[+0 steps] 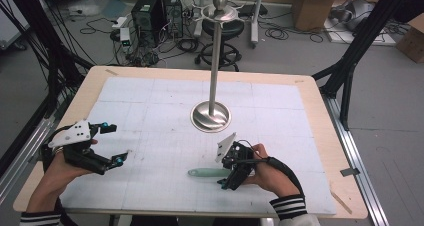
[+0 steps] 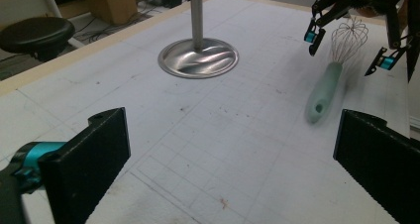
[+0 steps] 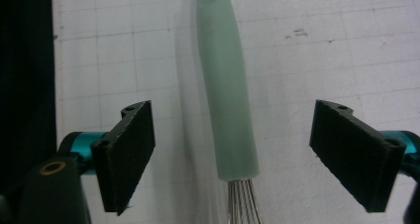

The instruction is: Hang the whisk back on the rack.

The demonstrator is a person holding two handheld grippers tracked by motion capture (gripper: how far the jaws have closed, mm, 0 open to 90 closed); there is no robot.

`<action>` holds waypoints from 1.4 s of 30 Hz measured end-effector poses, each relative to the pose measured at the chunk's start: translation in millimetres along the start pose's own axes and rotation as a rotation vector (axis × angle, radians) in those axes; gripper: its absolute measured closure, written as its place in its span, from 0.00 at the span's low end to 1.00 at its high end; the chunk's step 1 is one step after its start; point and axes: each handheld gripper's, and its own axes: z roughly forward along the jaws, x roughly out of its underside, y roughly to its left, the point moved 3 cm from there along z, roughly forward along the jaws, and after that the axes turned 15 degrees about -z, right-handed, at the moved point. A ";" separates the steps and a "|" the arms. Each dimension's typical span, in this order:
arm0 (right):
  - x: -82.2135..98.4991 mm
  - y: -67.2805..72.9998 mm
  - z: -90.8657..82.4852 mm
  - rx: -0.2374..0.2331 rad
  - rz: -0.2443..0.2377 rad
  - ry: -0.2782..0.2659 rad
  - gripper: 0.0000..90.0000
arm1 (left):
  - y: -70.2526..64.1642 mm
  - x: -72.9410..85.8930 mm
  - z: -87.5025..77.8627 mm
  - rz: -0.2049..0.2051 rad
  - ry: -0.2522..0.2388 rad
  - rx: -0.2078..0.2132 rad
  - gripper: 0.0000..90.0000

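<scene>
Two grippers at the counter, one lining up on a whisk.

Right gripper (image 1: 223, 182) hangs over the pale-green-handled wire whisk (image 1: 206, 172) lying flat on the white gridded mat (image 1: 150, 101) in front of the tall steel stand (image 1: 212, 117); its fingers (image 3: 126, 152) straddle the handle near the wires, spread and not touching. Left gripper (image 1: 118, 145) waits apart, fingers spread on nothing. Judged step: the approach to the grasp; next calls for lowering and pinching the handle squarely.

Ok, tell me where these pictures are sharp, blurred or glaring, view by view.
High view: evenly lit and soft, glare on the stand's base. Left gripper view: the whisk handle's near end is smeared, the base shows bright streaks. Right gripper view: the handle is fairly sharp, the wires at the bottom edge blur together.
</scene>
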 end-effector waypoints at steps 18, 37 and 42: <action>0.8 0.9 12.4 -0.049 -0.006 0.066 0.47 | 0.3 0.5 1.9 -0.004 0.003 0.002 0.02; 2.2 2.0 17.0 -0.061 -0.037 0.124 0.75 | 0.9 1.3 3.2 -0.010 0.003 0.004 0.02; 0.1 3.2 16.9 -0.071 -0.064 0.138 0.77 | 0.8 1.3 3.2 -0.010 0.003 0.004 0.02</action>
